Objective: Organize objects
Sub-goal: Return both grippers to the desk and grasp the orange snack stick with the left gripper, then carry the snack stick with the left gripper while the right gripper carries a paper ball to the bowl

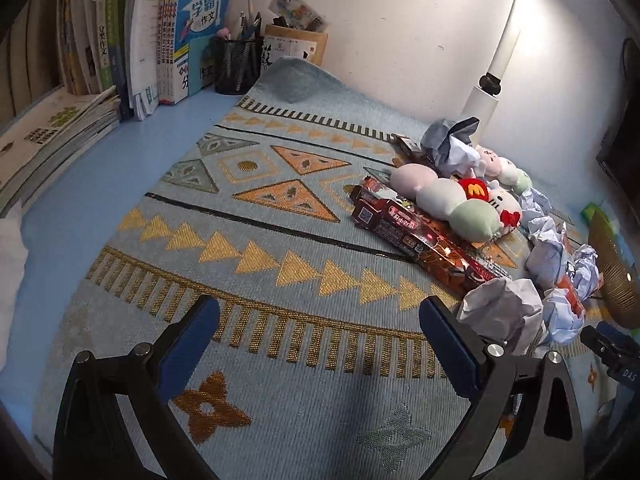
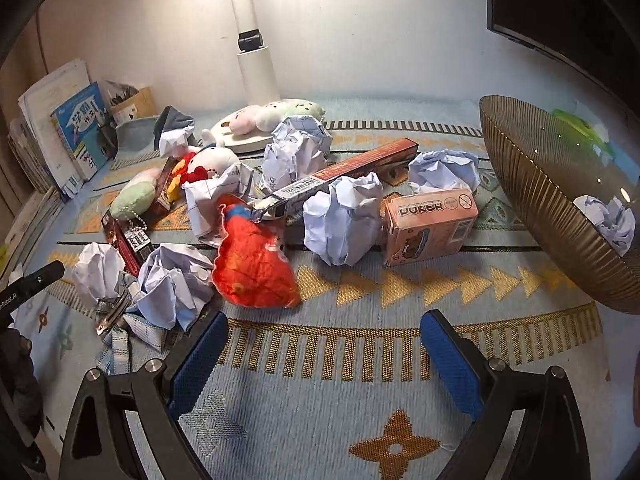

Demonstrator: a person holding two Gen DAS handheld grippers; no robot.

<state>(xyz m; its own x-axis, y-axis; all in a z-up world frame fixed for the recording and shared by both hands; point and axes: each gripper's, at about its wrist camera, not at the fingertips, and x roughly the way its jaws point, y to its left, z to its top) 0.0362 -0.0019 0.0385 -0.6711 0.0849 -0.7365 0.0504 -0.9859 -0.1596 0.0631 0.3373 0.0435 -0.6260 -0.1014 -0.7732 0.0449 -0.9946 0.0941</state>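
A clutter pile lies on the patterned mat [image 2: 320, 392]: several crumpled paper balls [image 2: 342, 220], a red crumpled wrapper [image 2: 254, 264], a pink POKER card box [image 2: 430, 226], a long dark red box [image 2: 352, 172] and plush toys [image 2: 208, 160]. A gold ribbed bowl [image 2: 532, 200] at the right holds one paper ball [image 2: 608, 220]. My right gripper [image 2: 324, 344] is open and empty, low over the mat in front of the pile. My left gripper [image 1: 320, 328] is open and empty over the mat, left of a paper ball [image 1: 500, 312], the long red box [image 1: 416, 232] and the plush dumplings [image 1: 448, 200].
Books [image 1: 120, 40] stand and lie stacked at the back left, beside a black mesh pen holder [image 1: 238, 64]. A white lamp post [image 2: 254, 40] rises behind the pile. A dark monitor [image 2: 560, 12] is at the upper right. The blue desk [image 1: 100, 168] borders the mat.
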